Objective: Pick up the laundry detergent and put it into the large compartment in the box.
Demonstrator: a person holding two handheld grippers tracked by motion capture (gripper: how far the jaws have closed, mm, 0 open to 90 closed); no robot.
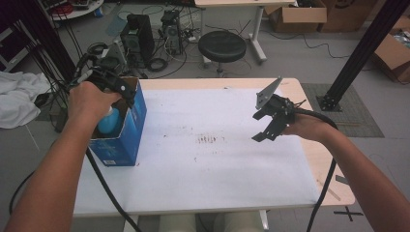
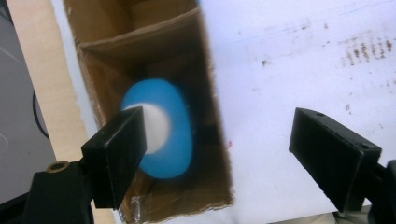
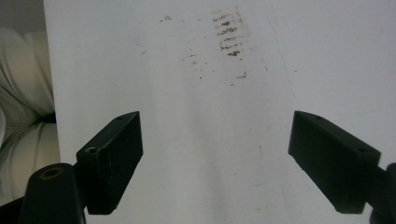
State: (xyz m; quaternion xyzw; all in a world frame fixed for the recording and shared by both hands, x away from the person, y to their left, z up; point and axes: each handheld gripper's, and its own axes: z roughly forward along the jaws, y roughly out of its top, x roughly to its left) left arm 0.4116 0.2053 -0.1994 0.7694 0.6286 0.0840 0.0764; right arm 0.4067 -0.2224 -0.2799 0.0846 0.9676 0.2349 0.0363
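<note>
A blue cardboard box [image 1: 126, 130] stands open-topped at the table's left edge, with a blue bottle [image 1: 107, 121] upright inside it. Looking down from the left gripper view, the bottle [image 2: 175, 140] shows a white cap [image 2: 156, 126] and sits within the brown inner walls of the box [image 2: 140, 46]. My left gripper [image 2: 224, 154] hovers open just above the box's mouth, touching nothing. My right gripper [image 1: 265, 126] hangs open over the right half of the table; its jaws hold nothing in the right gripper view [image 3: 219, 158].
The table [image 1: 227, 169] has a white top with a patch of brown marks [image 1: 209, 140] at its middle. Behind it on the floor stand a black stool [image 1: 222, 46] and computer towers [image 1: 138, 31]. A black post [image 1: 367, 46] rises at right.
</note>
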